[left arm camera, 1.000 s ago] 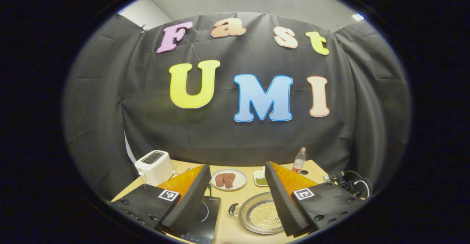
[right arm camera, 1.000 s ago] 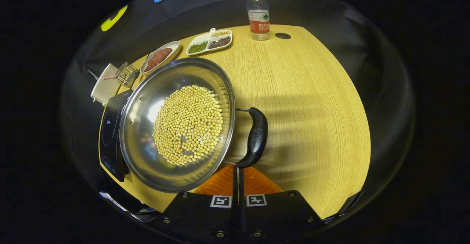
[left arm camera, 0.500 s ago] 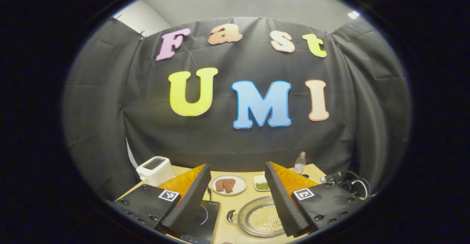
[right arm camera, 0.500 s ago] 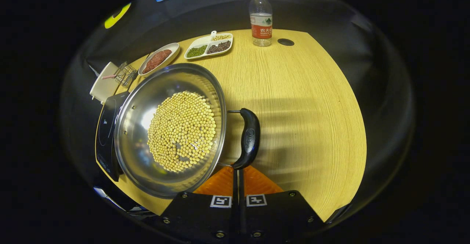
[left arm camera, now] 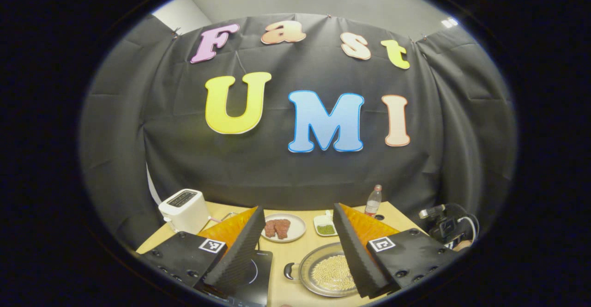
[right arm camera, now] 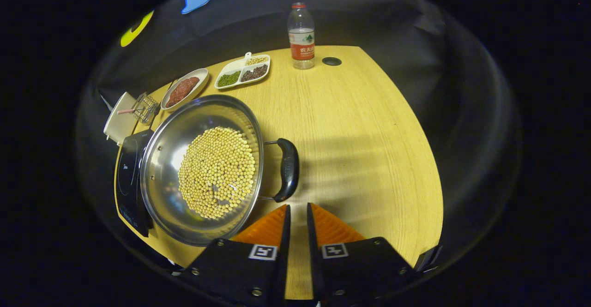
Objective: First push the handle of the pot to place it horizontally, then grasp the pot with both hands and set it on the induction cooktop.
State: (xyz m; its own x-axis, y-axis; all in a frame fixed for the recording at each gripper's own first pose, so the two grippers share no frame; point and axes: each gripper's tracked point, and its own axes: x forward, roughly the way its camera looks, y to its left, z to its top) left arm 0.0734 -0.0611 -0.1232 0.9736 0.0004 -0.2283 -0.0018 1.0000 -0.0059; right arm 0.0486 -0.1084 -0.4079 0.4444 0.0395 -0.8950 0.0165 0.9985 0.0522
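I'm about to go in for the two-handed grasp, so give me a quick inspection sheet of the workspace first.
Surface: wooden table, bare on its right part.
Job's things: pot of yellow beans, black side handle level, facing the right tongs; its far edge overlaps the induction cooktop, not yet centred on it.
Clutter: water bottle, divided dish of beans, plate of meat, white toaster, wire rack.
Grippers: left tongs wide open, above the table; right tongs slightly parted, holding nothing, just short of the handle.
Cables: a bundle at the table's right edge.
Surroundings: black cloth wall.
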